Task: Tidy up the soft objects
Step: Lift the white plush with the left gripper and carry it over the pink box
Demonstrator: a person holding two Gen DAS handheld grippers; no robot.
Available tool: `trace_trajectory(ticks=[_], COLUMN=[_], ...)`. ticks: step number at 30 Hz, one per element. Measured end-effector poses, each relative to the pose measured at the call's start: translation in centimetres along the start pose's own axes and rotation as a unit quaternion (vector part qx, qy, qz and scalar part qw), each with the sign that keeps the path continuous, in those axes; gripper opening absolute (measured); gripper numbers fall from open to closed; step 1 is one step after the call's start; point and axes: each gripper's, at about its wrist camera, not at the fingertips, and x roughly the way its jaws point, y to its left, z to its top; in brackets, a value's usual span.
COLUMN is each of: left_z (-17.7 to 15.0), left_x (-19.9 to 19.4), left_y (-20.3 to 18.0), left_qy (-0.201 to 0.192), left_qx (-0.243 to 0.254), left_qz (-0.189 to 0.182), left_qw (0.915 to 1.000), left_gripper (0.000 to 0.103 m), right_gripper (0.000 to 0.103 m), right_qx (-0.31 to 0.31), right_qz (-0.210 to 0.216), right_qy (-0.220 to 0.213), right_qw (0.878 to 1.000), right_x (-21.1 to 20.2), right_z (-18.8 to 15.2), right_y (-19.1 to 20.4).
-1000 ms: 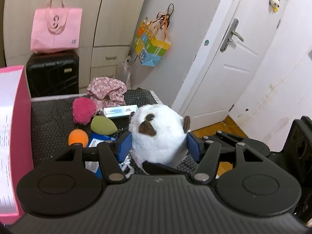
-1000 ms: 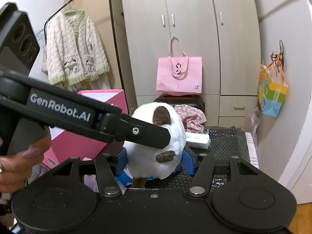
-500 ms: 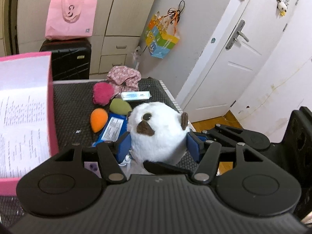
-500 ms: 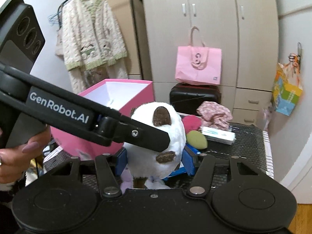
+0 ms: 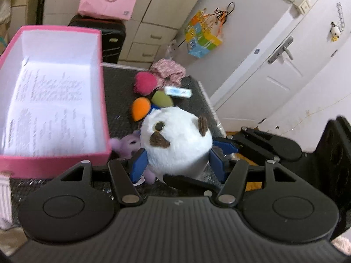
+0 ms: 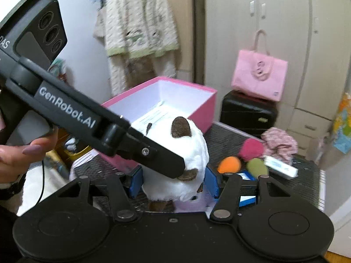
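Observation:
A white round plush toy (image 5: 175,140) with brown ears hangs above the dark mat, gripped from two sides. My left gripper (image 5: 177,166) is shut on its body with blue pads at each flank. My right gripper (image 6: 173,183) is shut on the same plush (image 6: 193,153), and one of its fingers (image 5: 226,146) shows at the right in the left wrist view. The open pink box (image 5: 103,100) with a printed sheet inside stands just left of the plush. It lies behind the plush in the right wrist view (image 6: 204,114).
On the mat (image 5: 118,83) lie a pink pom (image 5: 145,83), a green sponge (image 5: 162,98), an orange sponge (image 5: 140,109), a floral cloth (image 5: 169,70), a white carton (image 5: 177,92) and a purple plush (image 5: 129,142). A hand (image 6: 22,153) holds the left gripper. Black suitcase (image 6: 248,114) behind.
Both grippers have carried the plush to the left, toward the pink box, whose inside is now in full view. Both grips are unchanged.

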Motion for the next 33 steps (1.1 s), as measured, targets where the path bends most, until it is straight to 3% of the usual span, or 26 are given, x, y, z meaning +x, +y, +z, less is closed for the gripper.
trace_trajectory(ticks=[5, 14, 18, 23, 33], left_z=[-1.1, -2.2, -1.6, -0.2, 5.1], left_x=[-1.1, -3.0, -4.8, -6.2, -7.5], left_y=[1.5, 5.8, 6.2, 7.7, 9.7], left_qy=[0.026, 0.067, 0.055, 0.038, -0.029], left_qx=[0.010, -0.038, -0.017, -0.023, -0.015], left_qz=[0.021, 0.022, 0.023, 0.016, 0.022], left_qw=[0.9994, 0.9968, 0.9981, 0.9989, 0.9992], left_gripper=[0.060, 0.060, 0.060, 0.060, 0.061], right_gripper=[0.063, 0.063, 0.063, 0.063, 0.063], right_qx=[0.046, 0.047, 0.040, 0.033, 0.021], right_qz=[0.065, 0.112, 0.116, 0.118, 0.095], right_qy=[0.050, 0.107, 0.112, 0.117, 0.051], right_qw=[0.996, 0.987, 0.986, 0.986, 0.994], right_x=[1.8, 4.5, 4.7, 5.4, 6.8], right_z=[0.7, 1.6, 3.4, 5.8, 10.9], right_y=[0.3, 3.5, 4.9, 5.2, 4.4])
